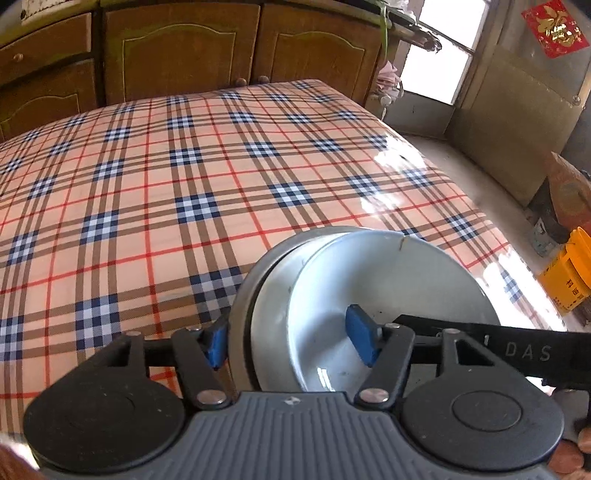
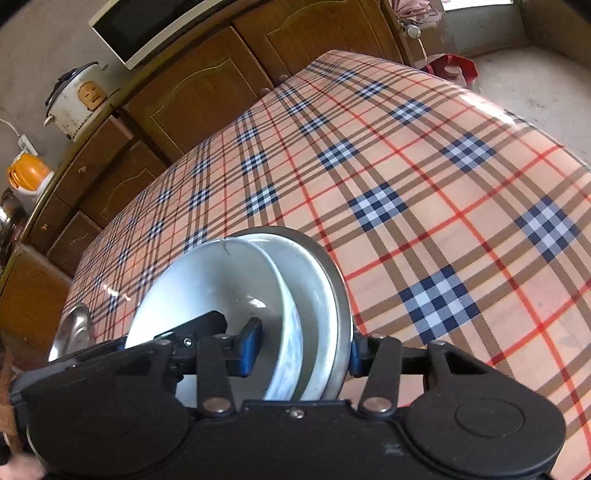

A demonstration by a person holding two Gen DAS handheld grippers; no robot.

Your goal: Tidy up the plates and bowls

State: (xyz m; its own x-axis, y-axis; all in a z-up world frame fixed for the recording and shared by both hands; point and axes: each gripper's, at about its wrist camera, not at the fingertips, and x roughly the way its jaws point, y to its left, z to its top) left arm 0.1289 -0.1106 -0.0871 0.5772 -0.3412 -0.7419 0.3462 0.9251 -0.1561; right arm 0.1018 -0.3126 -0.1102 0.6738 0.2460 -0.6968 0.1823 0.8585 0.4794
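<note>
A stack of dishes sits on the plaid table: a white bowl [image 1: 399,291] nested in a white dish [image 1: 273,314] on a metal plate [image 1: 240,314]. My left gripper [image 1: 291,341] is shut on the stack's left rim, one blue pad inside the bowl, one outside the metal plate. My right gripper [image 2: 303,350] is shut on the opposite rim of the same stack: bowl [image 2: 207,280], dish [image 2: 317,295], metal plate [image 2: 341,288]. The right gripper's arm shows in the left wrist view [image 1: 498,343].
The plaid tablecloth [image 1: 184,184] covers the table in front. Wooden cabinets [image 1: 177,48] stand behind it. Another metal dish [image 2: 72,328] lies at the table's left edge. A rice cooker [image 2: 79,99] and microwave [image 2: 147,26] sit on the counter. An orange box [image 1: 565,273] stands on the floor.
</note>
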